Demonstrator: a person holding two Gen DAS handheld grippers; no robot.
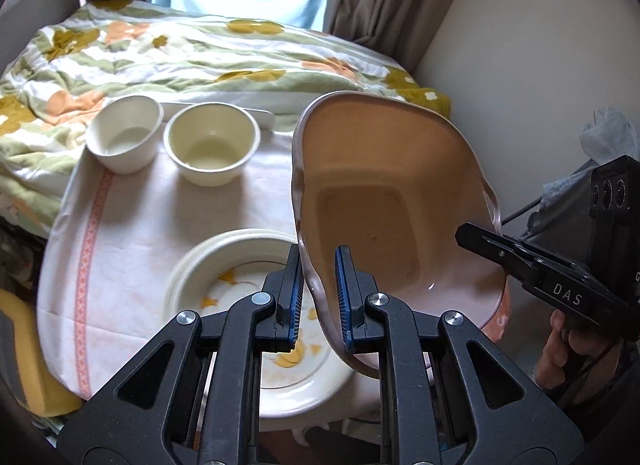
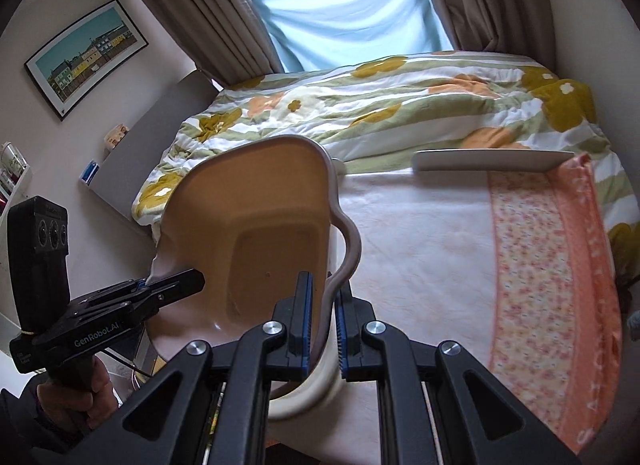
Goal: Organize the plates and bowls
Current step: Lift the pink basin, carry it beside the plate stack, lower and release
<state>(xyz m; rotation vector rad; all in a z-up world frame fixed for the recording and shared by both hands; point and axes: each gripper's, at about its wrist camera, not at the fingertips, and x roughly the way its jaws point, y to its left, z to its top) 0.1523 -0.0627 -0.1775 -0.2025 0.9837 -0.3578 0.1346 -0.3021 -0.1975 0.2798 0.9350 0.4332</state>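
Both tools, left tool (image 1: 316,297) & right tool (image 2: 323,321), clamp opposite rims of the tan dish (image 1: 384,201), held tilted above the floral plates (image 1: 224,265) on the bed; two bowls (image 1: 212,145) far left & white plate (image 2: 492,159) remain unsorted, so prob. early-mid task.

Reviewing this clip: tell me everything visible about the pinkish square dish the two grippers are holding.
The pink dish is a glossy, ceramic-looking squarish plate with rounded corners, a wavy raised rim and a sunken rectangular well; the inside reads peach-tan. It is empty. It is off the cloth, tilted steeply with its well facing the cameras. The left gripper clamps its near rim, while the right gripper clamps the opposite rim. It hangs over a stack of flower-patterned plates.
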